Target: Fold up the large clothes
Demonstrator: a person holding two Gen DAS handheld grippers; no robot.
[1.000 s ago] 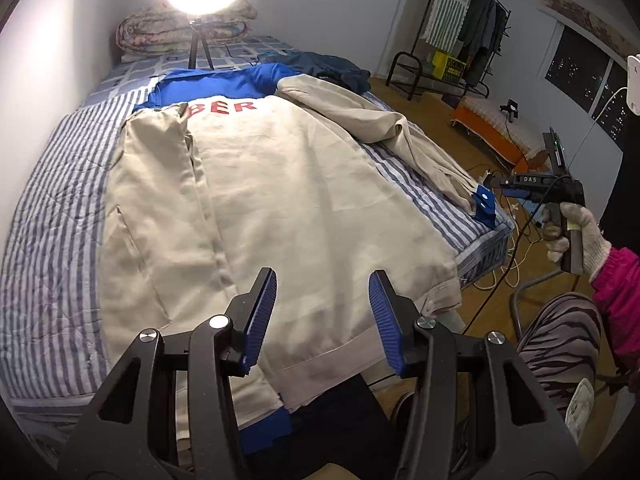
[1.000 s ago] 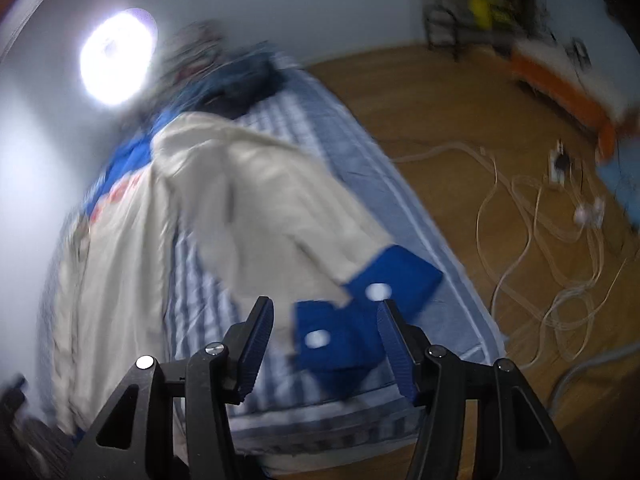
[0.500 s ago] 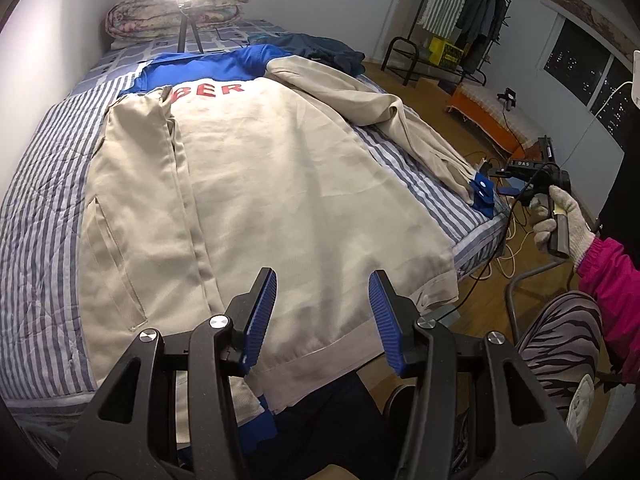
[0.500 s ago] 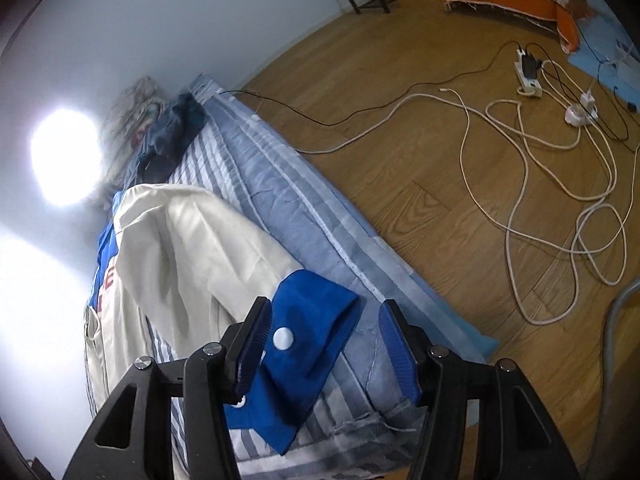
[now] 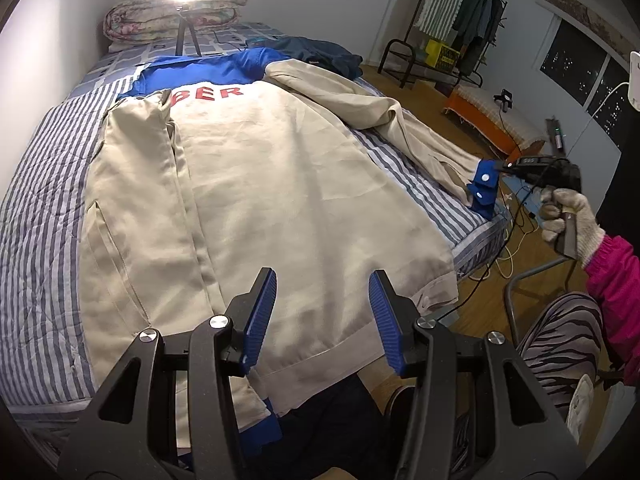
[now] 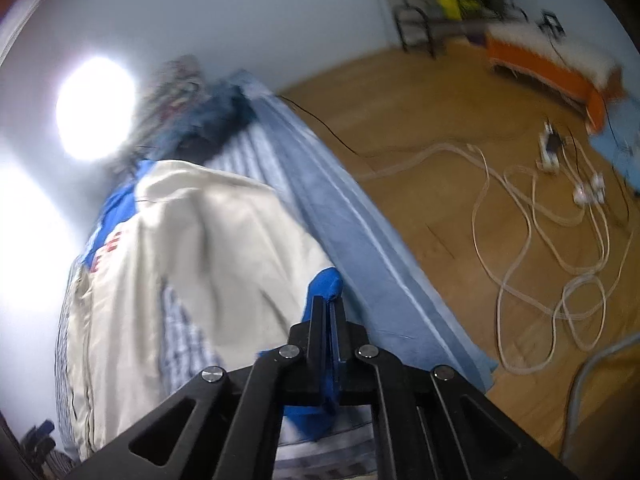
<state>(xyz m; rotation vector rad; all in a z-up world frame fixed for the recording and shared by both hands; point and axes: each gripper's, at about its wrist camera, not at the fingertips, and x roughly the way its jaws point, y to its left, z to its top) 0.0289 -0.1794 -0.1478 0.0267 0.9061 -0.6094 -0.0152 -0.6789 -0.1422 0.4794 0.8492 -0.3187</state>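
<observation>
Seemingly right gripper (image 6: 326, 312) on blue cuff (image 6: 324, 284)

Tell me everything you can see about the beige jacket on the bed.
The jacket is beige, of smooth woven-looking cloth, with blue shoulders, blue cuffs and red letters "BER" near the top. It lies spread flat on the striped bed, its hem hanging over the near edge. One sleeve is folded onto the body; the other sleeve stretches toward the bed's side. The right gripper is shut on its blue cuff. The left gripper is open above the hem.
</observation>
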